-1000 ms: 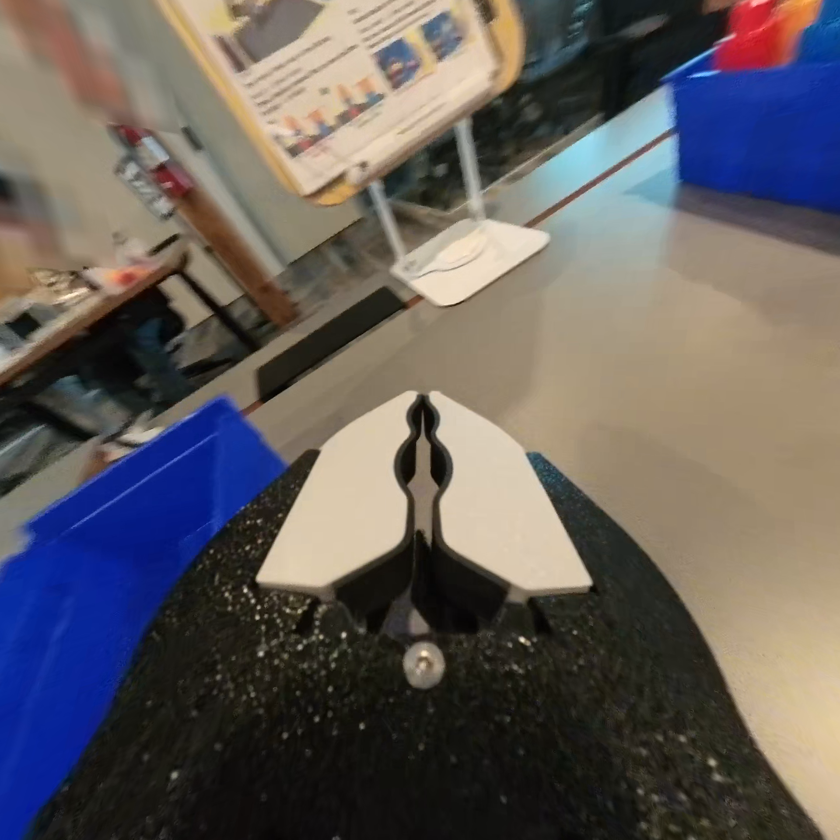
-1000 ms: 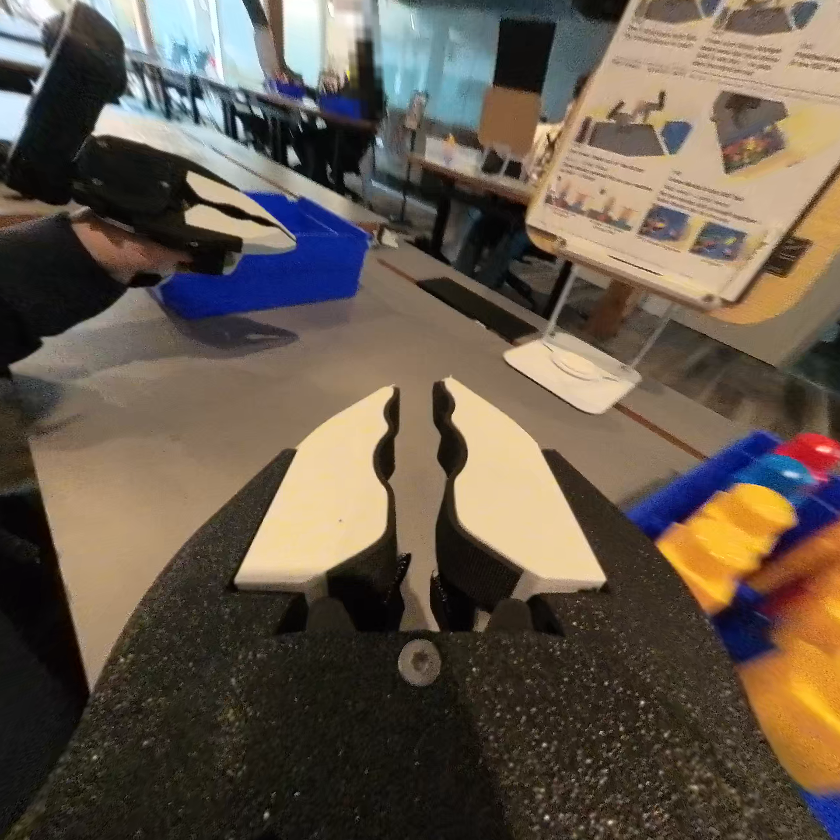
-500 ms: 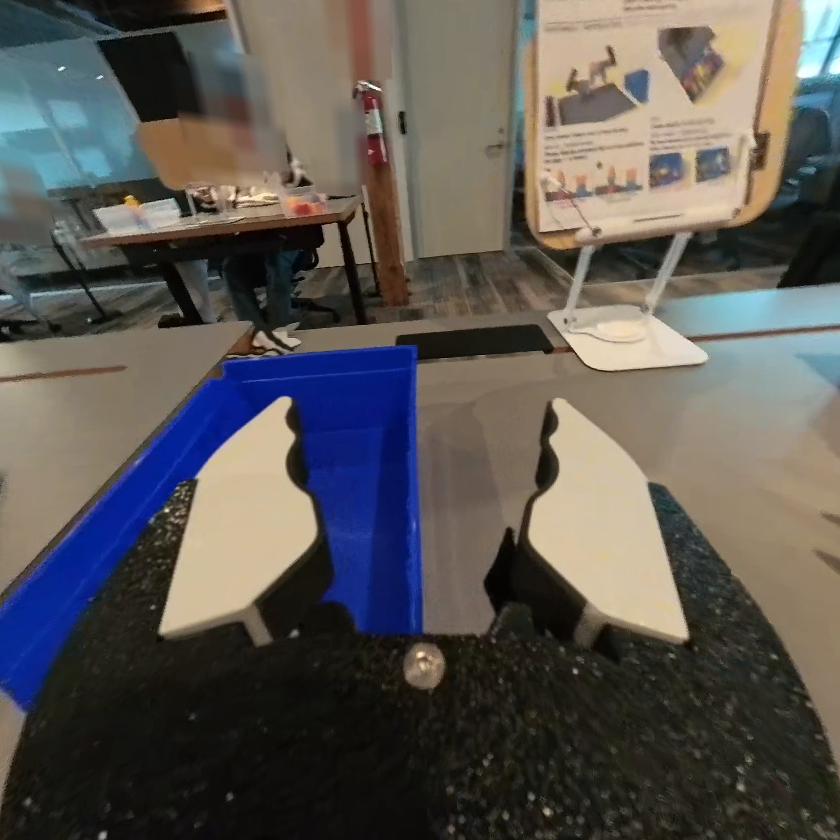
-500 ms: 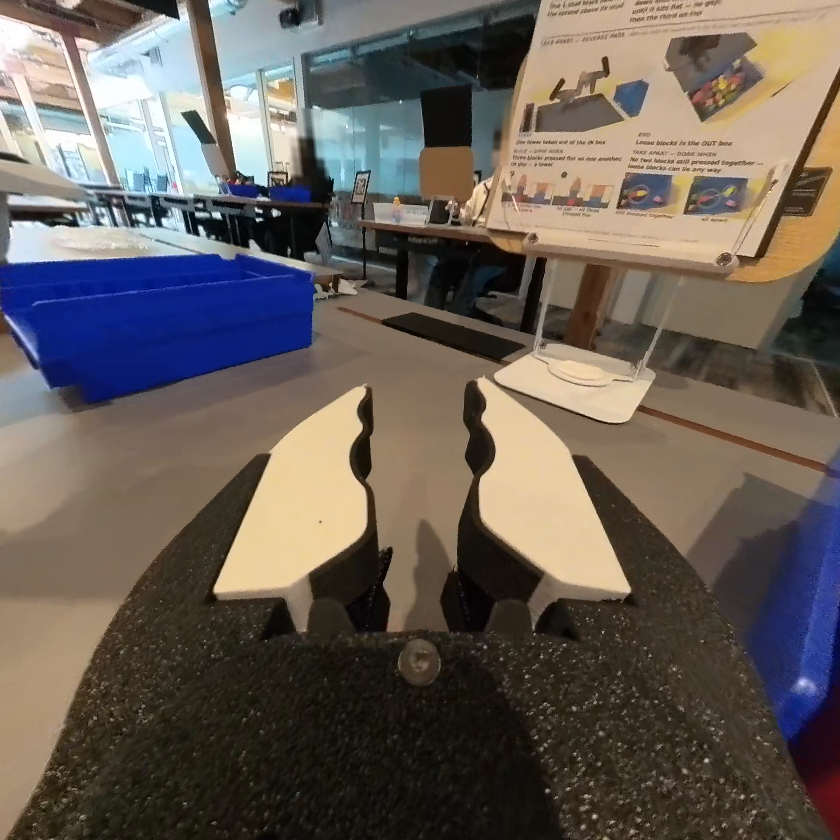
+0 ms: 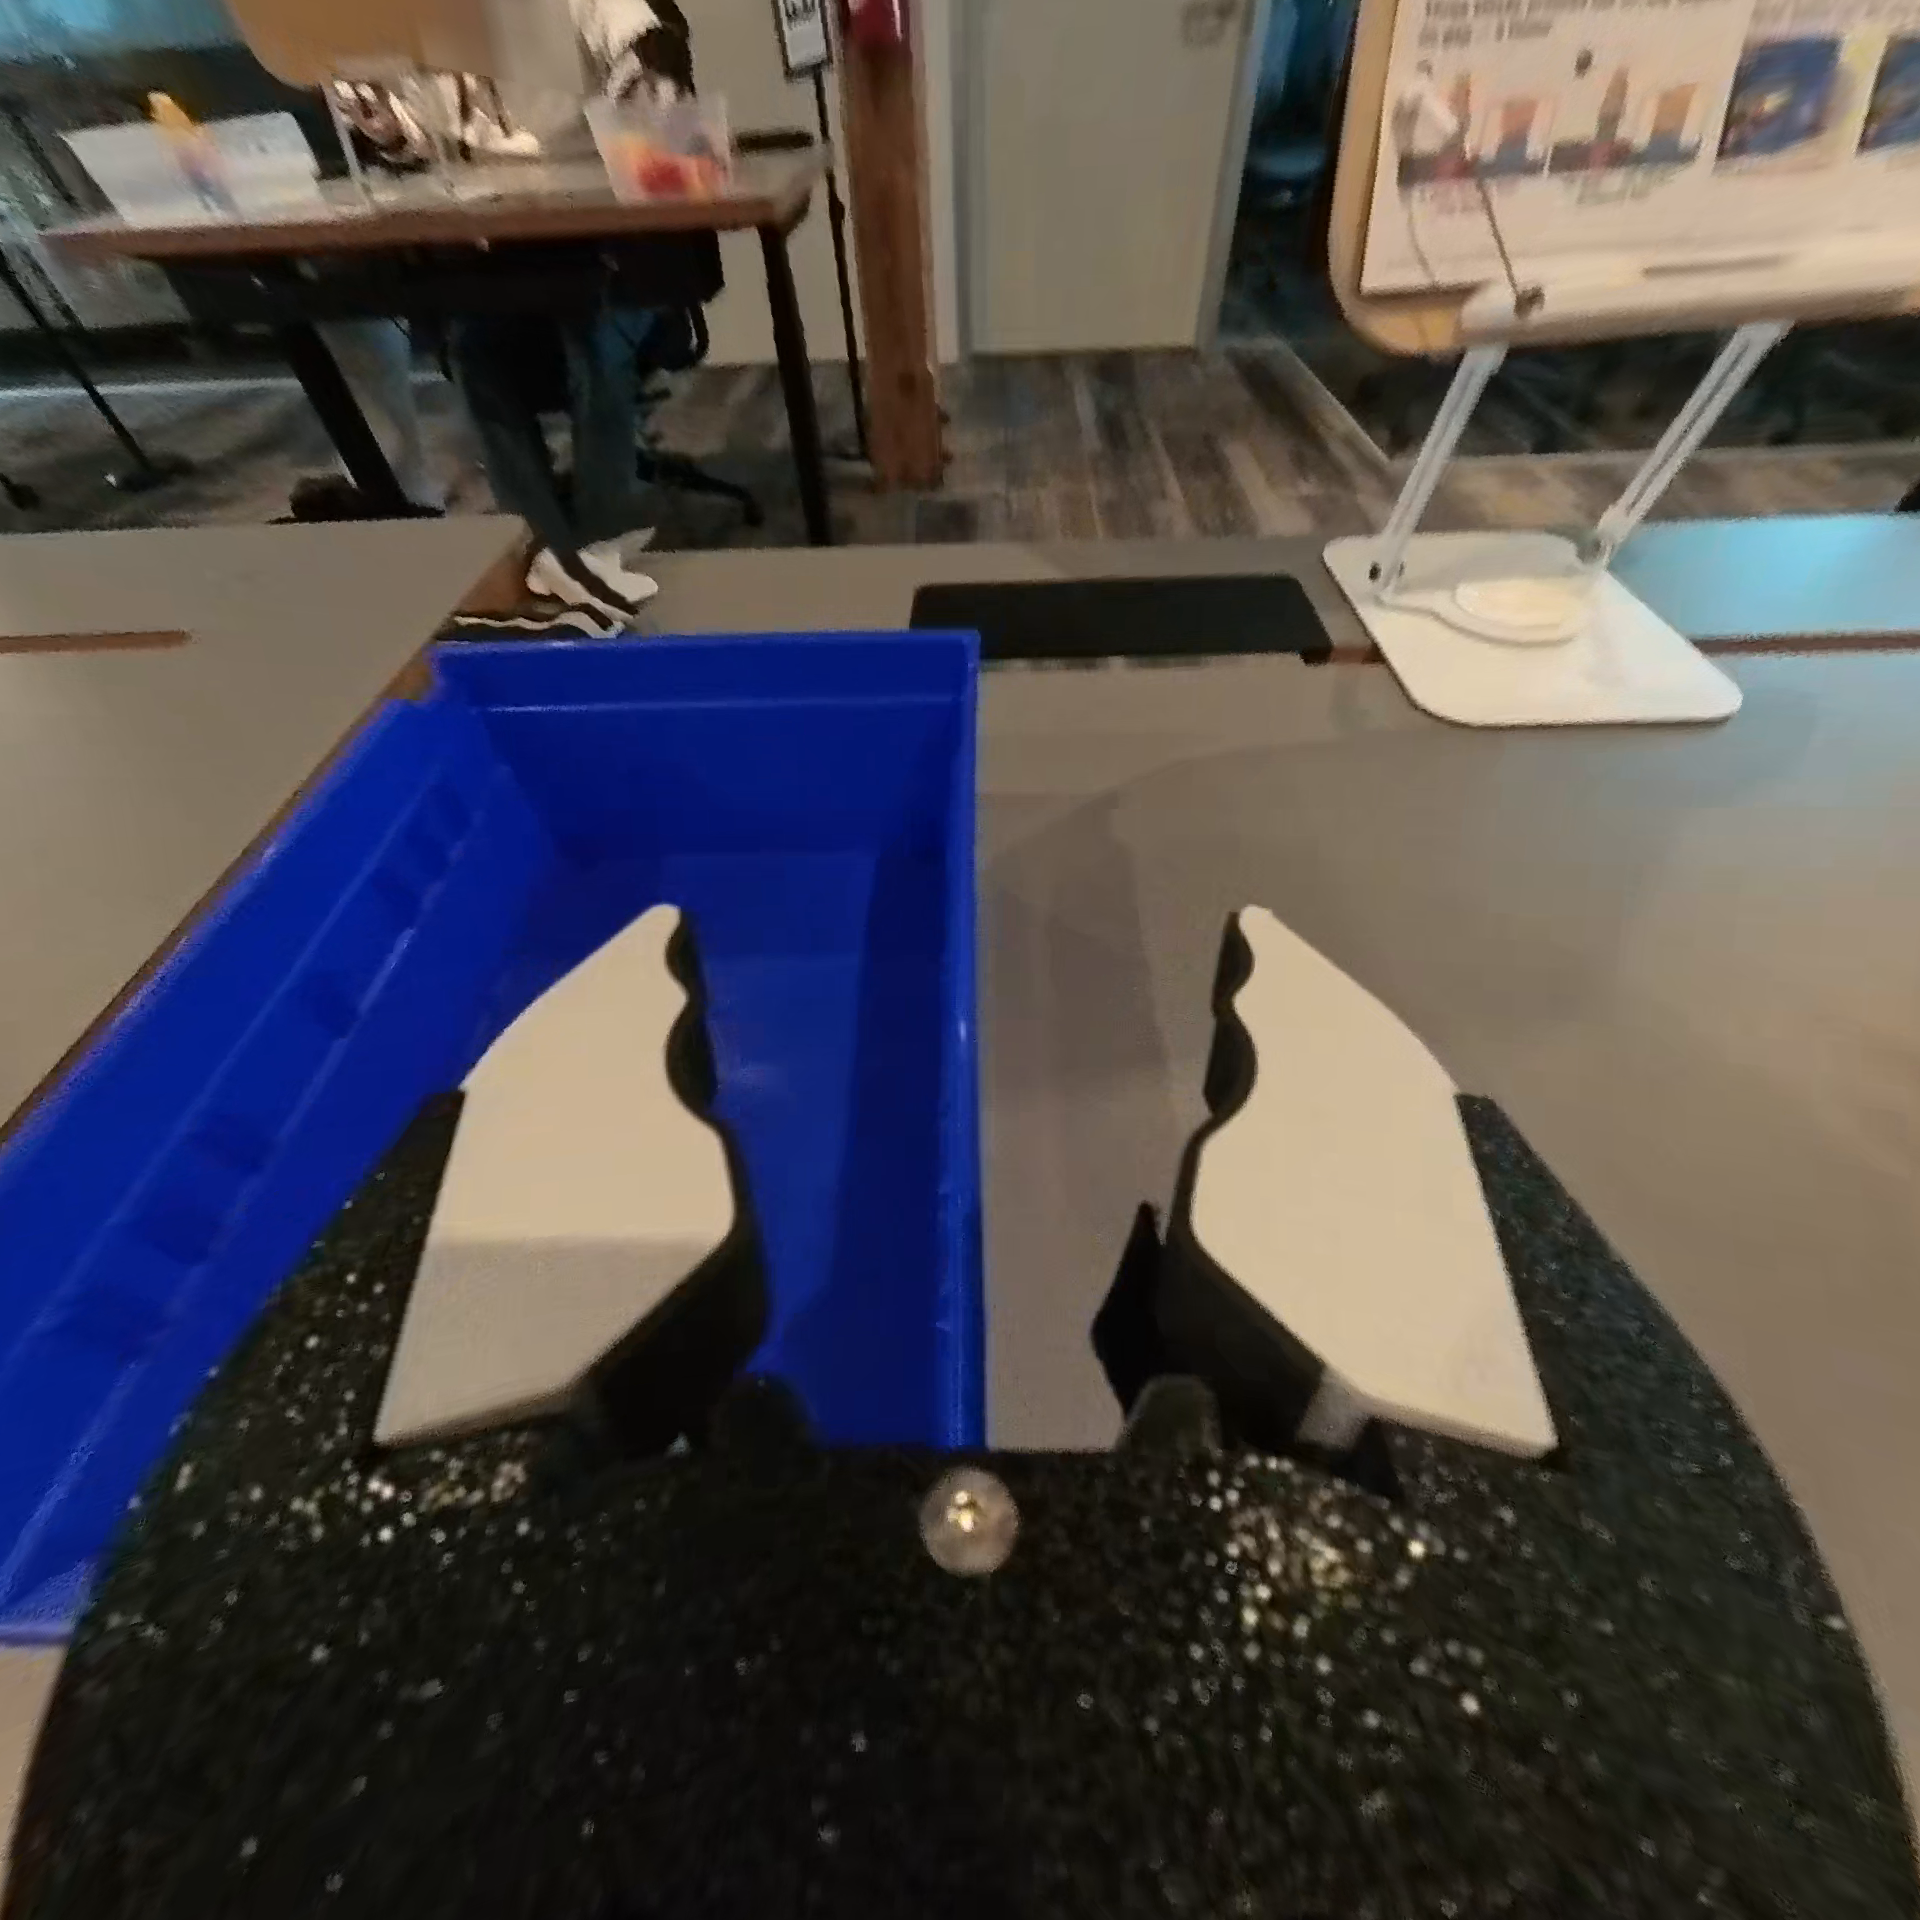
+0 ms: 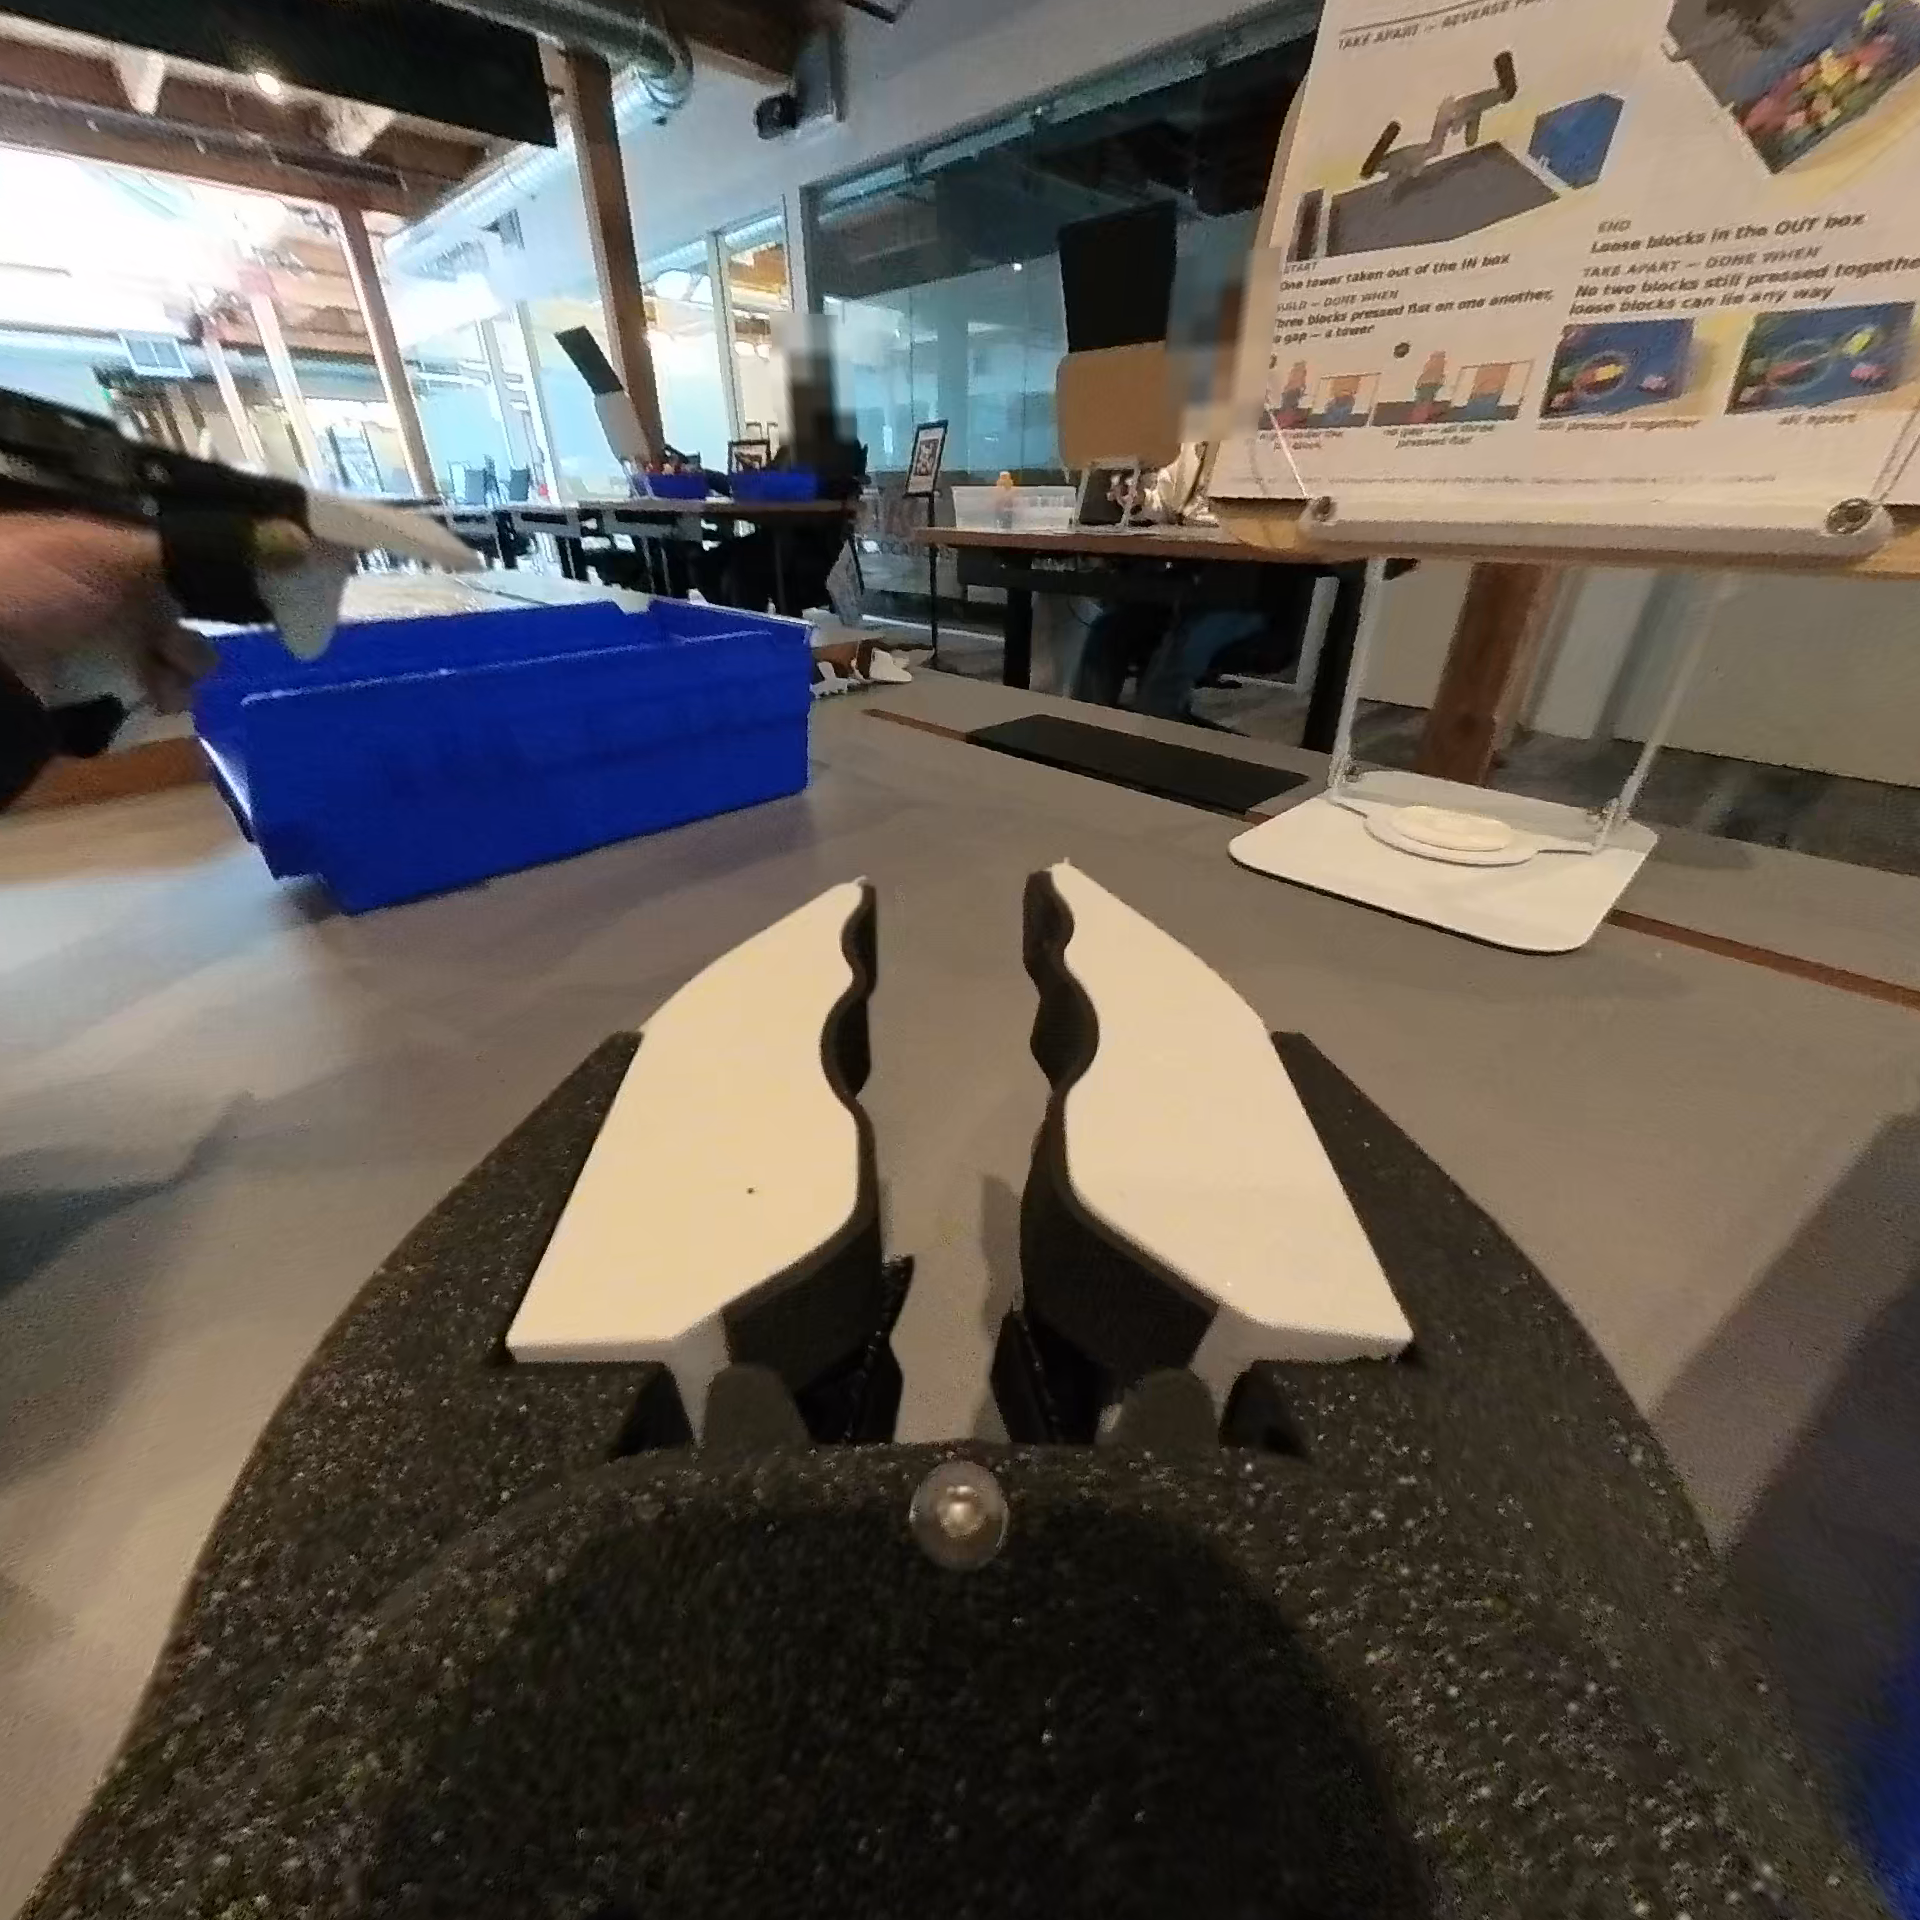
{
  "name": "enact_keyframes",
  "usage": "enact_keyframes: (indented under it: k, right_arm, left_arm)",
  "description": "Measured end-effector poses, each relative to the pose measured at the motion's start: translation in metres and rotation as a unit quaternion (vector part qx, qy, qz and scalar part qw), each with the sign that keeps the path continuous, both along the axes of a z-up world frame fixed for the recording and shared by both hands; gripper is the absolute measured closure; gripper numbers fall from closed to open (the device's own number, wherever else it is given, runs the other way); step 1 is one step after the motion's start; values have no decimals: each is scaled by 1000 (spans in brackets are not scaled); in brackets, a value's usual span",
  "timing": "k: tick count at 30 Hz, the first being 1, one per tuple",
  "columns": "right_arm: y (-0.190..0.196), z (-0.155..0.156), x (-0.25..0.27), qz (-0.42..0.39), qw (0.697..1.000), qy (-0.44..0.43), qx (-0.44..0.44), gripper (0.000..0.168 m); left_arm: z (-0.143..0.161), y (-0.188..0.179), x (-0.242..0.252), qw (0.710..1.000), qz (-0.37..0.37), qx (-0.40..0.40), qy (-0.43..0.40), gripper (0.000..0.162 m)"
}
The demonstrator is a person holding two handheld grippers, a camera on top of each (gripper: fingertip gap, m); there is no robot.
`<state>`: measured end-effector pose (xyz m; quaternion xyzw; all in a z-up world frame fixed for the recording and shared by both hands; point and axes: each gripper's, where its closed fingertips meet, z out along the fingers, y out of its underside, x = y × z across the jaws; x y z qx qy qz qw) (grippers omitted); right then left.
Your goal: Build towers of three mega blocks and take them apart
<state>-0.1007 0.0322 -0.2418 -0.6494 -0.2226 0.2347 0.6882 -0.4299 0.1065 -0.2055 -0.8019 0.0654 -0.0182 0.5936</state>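
No mega blocks show in either view now. My left gripper (image 5: 961,925) is wide open and empty, held above the near right wall of an empty blue bin (image 5: 966,935). The same bin shows in the right wrist view (image 6: 499,738) at the left, with my left gripper (image 6: 312,582) hovering over its left end. My right gripper (image 6: 948,894) is open with a narrow gap and empty, low over the bare grey table (image 6: 520,1039). A blue edge (image 6: 1870,1558) shows at the far right of the right wrist view.
A white-based stand with an instruction board (image 6: 1455,862) stands at the table's back; it also shows in the left wrist view (image 5: 1538,644). A black mat (image 5: 1112,623) lies by the back edge. Other tables and seated people are beyond.
My left gripper opened wide and swung over the empty blue bin. My right gripper opened a little and turned away from the bin of coloured blocks, which has left the view.
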Motion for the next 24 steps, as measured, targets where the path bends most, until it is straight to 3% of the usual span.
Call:
enact_keyframes:
  k: [9, 19, 24]
  right_arm:
    - [-2, 6, 3, -4, 1000, 11, 19, 133]
    - [-7, 7, -4, 10, 999, -4, 37, 135]
    - [-7, 5, -5, 7, 999, -14, 40, 136]
  left_arm:
    - [-53, 6, 5, 983, -8, -154, 101, 72]
    - [-81, -2, 2, 954, -13, -243, 173, 110]
    - [-86, -4, -13, 940, 25, -257, 225, 140]
